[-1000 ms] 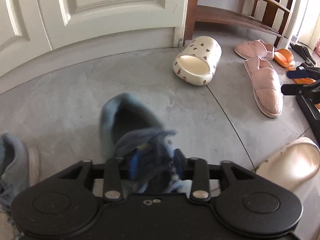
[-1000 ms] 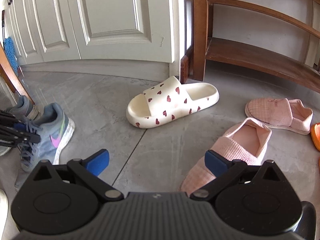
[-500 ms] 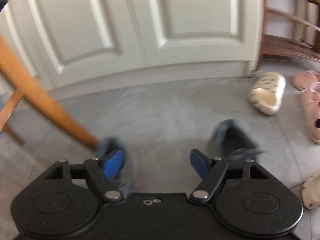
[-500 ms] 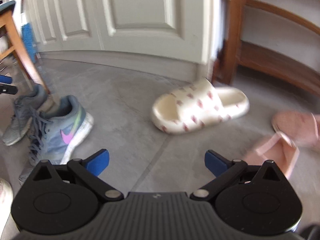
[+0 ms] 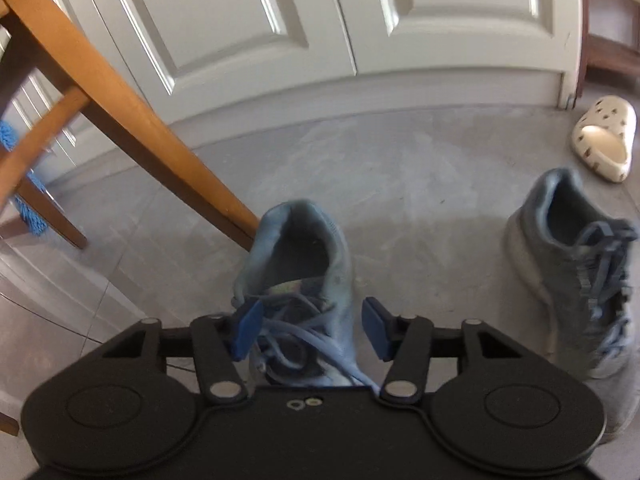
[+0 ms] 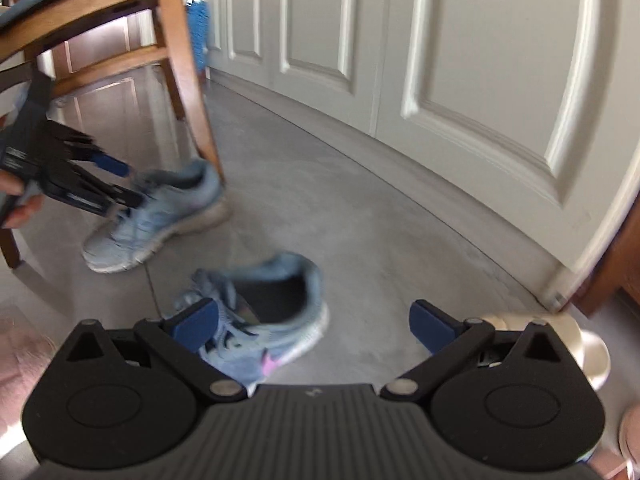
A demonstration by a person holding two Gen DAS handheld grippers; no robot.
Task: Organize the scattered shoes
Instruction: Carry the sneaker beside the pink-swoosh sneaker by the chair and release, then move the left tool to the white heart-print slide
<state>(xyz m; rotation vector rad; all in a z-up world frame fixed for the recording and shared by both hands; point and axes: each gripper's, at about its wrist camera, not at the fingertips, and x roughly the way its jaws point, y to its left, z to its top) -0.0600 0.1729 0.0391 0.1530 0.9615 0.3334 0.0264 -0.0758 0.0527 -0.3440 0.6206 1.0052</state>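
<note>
Two blue-grey laced sneakers lie on the grey floor. In the left wrist view one sneaker (image 5: 304, 264) sits heel-away between the open fingers of my left gripper (image 5: 310, 330), pads beside its laces, not clamped. The second sneaker (image 5: 576, 276) lies to its right. In the right wrist view my right gripper (image 6: 312, 322) is open over the second sneaker (image 6: 264, 320), which has a pink logo. The first sneaker (image 6: 160, 216) lies farther left with the left gripper (image 6: 116, 190) at it.
A wooden chair leg (image 5: 132, 120) slants down just left of the first sneaker, and shows in the right wrist view (image 6: 188, 76). White panelled doors (image 5: 320, 32) stand behind. A cream slipper with hearts (image 5: 604, 144) lies at the right. A cream slide (image 6: 588, 348) lies behind my right fingers.
My left gripper let go of one sneaker, swung left and now straddles the other by the chair leg. My right gripper swung left from the slippers to the released sneaker.
</note>
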